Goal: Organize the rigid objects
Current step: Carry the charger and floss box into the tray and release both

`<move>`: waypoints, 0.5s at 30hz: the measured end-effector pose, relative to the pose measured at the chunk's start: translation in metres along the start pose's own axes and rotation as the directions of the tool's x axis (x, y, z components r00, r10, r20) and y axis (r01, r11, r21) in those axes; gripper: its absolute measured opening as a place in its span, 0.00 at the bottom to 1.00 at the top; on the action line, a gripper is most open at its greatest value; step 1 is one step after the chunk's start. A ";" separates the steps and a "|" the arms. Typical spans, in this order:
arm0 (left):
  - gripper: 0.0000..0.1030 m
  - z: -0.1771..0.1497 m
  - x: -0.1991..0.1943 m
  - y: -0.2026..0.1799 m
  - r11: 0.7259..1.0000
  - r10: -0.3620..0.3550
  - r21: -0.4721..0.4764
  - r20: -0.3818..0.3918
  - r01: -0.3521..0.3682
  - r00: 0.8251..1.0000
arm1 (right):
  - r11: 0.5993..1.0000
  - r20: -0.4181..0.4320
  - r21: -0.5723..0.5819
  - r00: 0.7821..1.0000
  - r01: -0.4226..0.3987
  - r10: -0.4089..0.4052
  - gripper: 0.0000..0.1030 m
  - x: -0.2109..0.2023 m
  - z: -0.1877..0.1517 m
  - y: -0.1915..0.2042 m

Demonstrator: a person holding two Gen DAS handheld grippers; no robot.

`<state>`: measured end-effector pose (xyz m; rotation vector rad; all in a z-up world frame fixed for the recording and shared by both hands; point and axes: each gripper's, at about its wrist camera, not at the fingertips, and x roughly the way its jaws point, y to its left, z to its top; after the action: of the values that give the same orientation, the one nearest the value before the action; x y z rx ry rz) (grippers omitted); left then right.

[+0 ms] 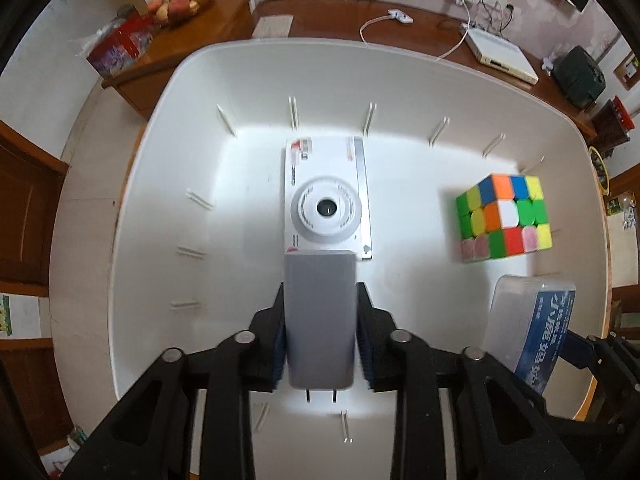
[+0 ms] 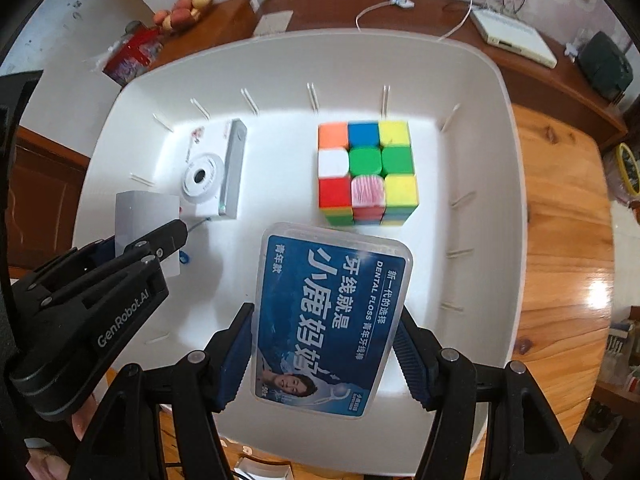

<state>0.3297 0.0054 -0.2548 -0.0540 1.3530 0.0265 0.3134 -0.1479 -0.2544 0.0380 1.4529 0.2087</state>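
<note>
Here, the left gripper (image 1: pixel 320 332) stands slightly parted around a grey charger (image 1: pixel 320 316), pads just off its sides; the right gripper (image 2: pixel 324 356) clamps a dental floss box (image 2: pixel 328 320). Both hang inside the white bin (image 2: pixel 488 240), where a white camera (image 1: pixel 326 196) lies mid-floor and a puzzle cube (image 2: pixel 366 168) sits toward its far right wall.

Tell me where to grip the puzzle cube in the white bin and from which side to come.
Grip the puzzle cube from straight above, with the pads on two opposite vertical faces. It sits flat and apart from the camera and the bin walls, so there looks to be room for fingers on each side. The flat, parallel faces should hold steady.
</note>
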 end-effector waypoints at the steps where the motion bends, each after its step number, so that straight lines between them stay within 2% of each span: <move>1: 0.47 -0.001 -0.001 0.001 1.000 0.002 -0.004 0.006 -0.002 1.000 | 1.000 -0.005 0.007 1.000 -0.003 0.003 0.64 0.002 0.000 -0.001; 3: 0.81 -0.001 -0.006 0.001 1.000 0.005 -0.011 0.023 -0.004 1.000 | 0.999 -0.014 0.030 1.000 -0.014 0.014 0.65 0.004 0.000 -0.005; 4: 0.86 -0.001 -0.008 0.002 1.000 0.002 -0.013 0.032 -0.002 0.999 | 0.999 -0.015 0.042 1.000 -0.018 0.019 0.65 0.004 -0.001 -0.007; 8: 0.87 -0.002 -0.017 0.001 1.000 0.004 -0.005 0.062 -0.004 0.998 | 0.997 -0.010 0.068 0.999 -0.042 0.043 0.67 0.001 -0.001 -0.012; 10: 0.87 -0.003 -0.023 0.002 1.000 0.003 -0.004 0.075 -0.002 0.997 | 0.997 0.031 0.065 0.999 -0.029 0.027 0.76 -0.008 -0.003 -0.011; 15: 0.87 -0.011 -0.044 0.007 1.000 -0.010 -0.010 0.120 0.011 0.993 | 0.999 0.092 0.033 0.996 -0.017 0.014 0.76 -0.030 -0.009 -0.005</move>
<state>0.3089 0.0118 -0.2140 -0.0676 1.2324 0.0279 0.3021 -0.1587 -0.2269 0.0851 1.3653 0.1933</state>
